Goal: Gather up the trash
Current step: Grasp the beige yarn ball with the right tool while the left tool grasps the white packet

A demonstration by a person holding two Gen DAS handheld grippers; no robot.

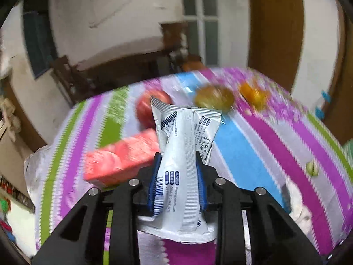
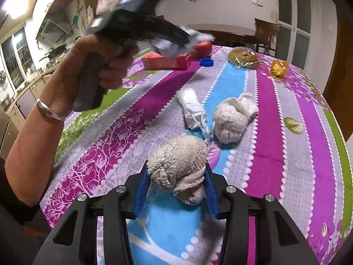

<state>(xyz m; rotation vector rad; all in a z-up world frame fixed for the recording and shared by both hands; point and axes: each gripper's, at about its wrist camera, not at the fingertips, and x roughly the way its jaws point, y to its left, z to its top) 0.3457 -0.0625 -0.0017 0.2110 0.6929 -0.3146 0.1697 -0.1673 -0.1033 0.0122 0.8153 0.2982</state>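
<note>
1. Striped tablecloth (image 2: 264, 132) covers the table.
2. Left gripper (image 1: 178, 172), raised above the table, is clamped on a white snack wrapper (image 1: 185, 145).
3. Right gripper (image 2: 176, 176) sits low over the cloth, its blue pads pressed against both sides of a beige rolled cloth (image 2: 178, 165).
4. Red carton (image 2: 167, 60) lies at the far end.
5. Blue bottle cap (image 2: 206, 62) lies just beside the carton.

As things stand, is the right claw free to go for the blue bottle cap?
Probably not: the right claw is shut on a rolled sock, and the blue bottle cap lies far across the table, beyond more socks.
</note>
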